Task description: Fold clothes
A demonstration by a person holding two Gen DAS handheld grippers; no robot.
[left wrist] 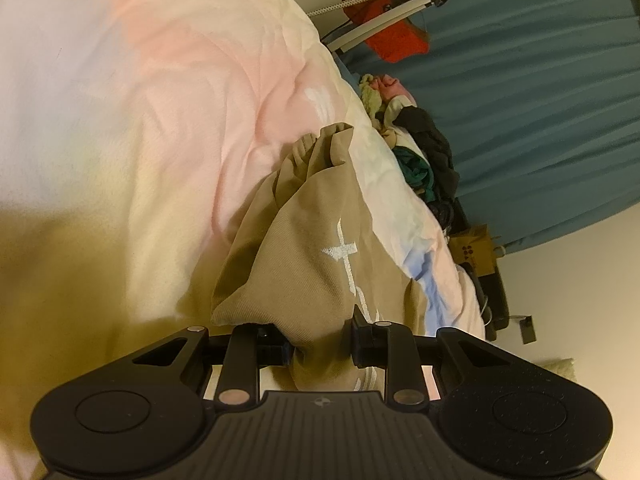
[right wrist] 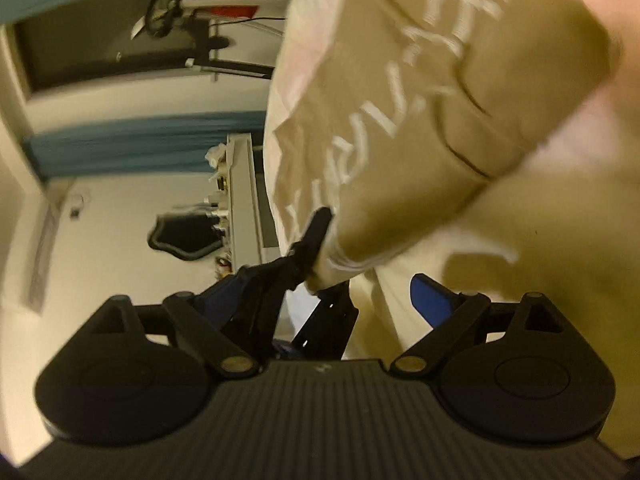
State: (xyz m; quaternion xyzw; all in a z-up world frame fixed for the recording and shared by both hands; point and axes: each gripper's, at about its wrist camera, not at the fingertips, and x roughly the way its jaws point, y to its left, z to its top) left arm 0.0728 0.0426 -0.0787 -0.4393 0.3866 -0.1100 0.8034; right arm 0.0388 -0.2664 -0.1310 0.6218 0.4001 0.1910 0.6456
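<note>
A beige garment (left wrist: 304, 240) with white printed lettering lies bunched on a pale pink and white bedspread (left wrist: 140, 120). My left gripper (left wrist: 320, 344) is shut on a fold of the garment at its near end. In the right wrist view the same beige garment (right wrist: 440, 100) hangs in front of the camera, blurred, with white letters showing. My right gripper (right wrist: 324, 268) is shut on the garment's ribbed edge, and one black finger (right wrist: 314, 236) lies against the cloth.
A pile of mixed clothes (left wrist: 416, 148) sits at the bed's far edge beside a blue curtain (left wrist: 540, 100). A red item (left wrist: 384, 24) hangs on a white rack. The right wrist view shows a white shelf (right wrist: 240, 200) and a dark chair (right wrist: 184, 236).
</note>
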